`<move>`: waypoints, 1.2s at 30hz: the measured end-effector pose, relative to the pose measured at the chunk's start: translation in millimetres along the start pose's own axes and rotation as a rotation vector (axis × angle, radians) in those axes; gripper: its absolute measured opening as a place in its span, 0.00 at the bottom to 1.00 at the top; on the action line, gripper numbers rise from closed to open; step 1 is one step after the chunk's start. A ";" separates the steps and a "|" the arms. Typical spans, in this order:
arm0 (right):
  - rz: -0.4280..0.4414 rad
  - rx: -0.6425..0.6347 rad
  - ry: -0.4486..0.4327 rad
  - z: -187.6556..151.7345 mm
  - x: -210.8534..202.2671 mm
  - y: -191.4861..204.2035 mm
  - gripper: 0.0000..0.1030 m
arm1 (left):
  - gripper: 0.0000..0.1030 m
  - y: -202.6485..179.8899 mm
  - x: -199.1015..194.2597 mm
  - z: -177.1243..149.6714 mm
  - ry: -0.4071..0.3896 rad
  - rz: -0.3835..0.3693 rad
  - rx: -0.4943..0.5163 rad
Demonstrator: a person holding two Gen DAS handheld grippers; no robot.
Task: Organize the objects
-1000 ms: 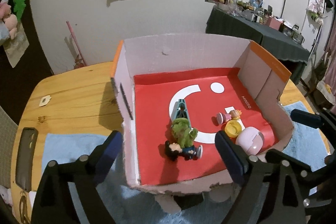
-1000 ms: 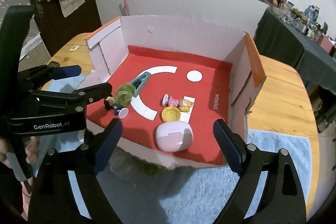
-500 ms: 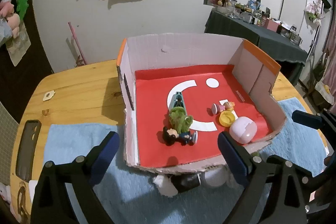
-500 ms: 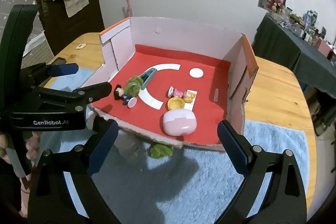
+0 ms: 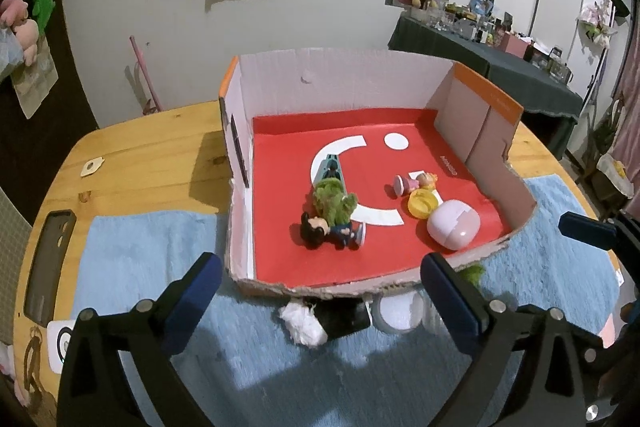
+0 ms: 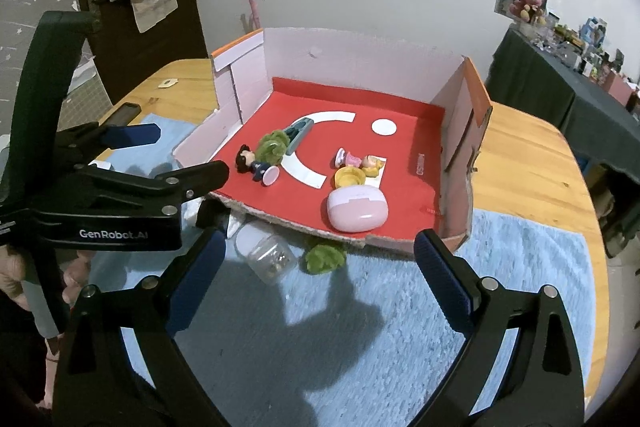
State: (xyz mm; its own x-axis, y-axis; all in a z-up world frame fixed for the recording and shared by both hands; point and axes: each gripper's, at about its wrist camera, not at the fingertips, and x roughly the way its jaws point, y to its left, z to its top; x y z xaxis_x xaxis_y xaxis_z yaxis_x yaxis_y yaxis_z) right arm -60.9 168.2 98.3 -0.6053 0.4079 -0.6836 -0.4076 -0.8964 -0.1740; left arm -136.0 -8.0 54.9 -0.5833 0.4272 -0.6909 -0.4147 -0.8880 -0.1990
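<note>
- Jar (image 6: pixel 267 254) on its side on the rug (image 6: pixel 500 267), just under the box's (image 6: pixel 452 147) near edge; long axis runs near-far
- Right tongs (image 6: pixel 316 285) wide, empty, nearer; left tongs (image 5: pixel 320 299) opening, empty

Left gripper (image 5: pixel 320 291) and right gripper (image 6: pixel 316 279): black frames, silver screws, blue finger pads (image 6: pixel 440 281), white "GenRobot.AI" lettering.
</note>
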 end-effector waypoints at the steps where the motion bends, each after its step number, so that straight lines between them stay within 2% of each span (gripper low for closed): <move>1: 0.000 0.000 0.000 -1.4 -0.6 0.4 0.94 | 0.99 -0.1 -0.4 -1.5 0.001 0.001 -0.001; 21: 0.010 0.036 0.029 -26.5 2.4 0.3 0.93 | 0.99 2.6 4.7 -30.9 0.032 -0.007 -0.023; 22: 0.010 0.042 0.030 -27.5 3.5 -0.8 0.92 | 0.96 3.2 5.3 -31.4 0.031 -0.007 -0.024; 24: 0.010 0.057 0.034 -29.0 6.5 -3.8 0.83 | 0.94 4.7 7.6 -32.5 0.039 -0.015 -0.026; 26: 0.013 0.076 0.046 -29.6 10.5 -7.8 0.69 | 0.89 6.5 10.2 -33.4 0.043 -0.018 -0.033; 28: 0.011 0.087 0.056 -30.7 14.6 -10.5 0.61 | 0.85 7.4 12.4 -34.0 0.049 -0.022 -0.037; 32: 0.008 0.108 0.077 -33.4 26.0 -16.9 0.51 | 0.79 10.0 18.7 -36.0 0.061 -0.034 -0.047; 36: 0.004 0.120 0.097 -35.7 37.8 -21.0 0.50 | 0.79 10.1 24.7 -38.7 0.075 -0.039 -0.047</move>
State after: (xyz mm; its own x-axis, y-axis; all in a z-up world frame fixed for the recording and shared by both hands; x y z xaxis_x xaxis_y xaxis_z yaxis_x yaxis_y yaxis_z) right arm -50.8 196.2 50.8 -0.5410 0.3801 -0.7502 -0.4873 -0.8687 -0.0888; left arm -127.6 -13.0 8.9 -0.5124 0.4493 -0.7318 -0.4019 -0.8786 -0.2580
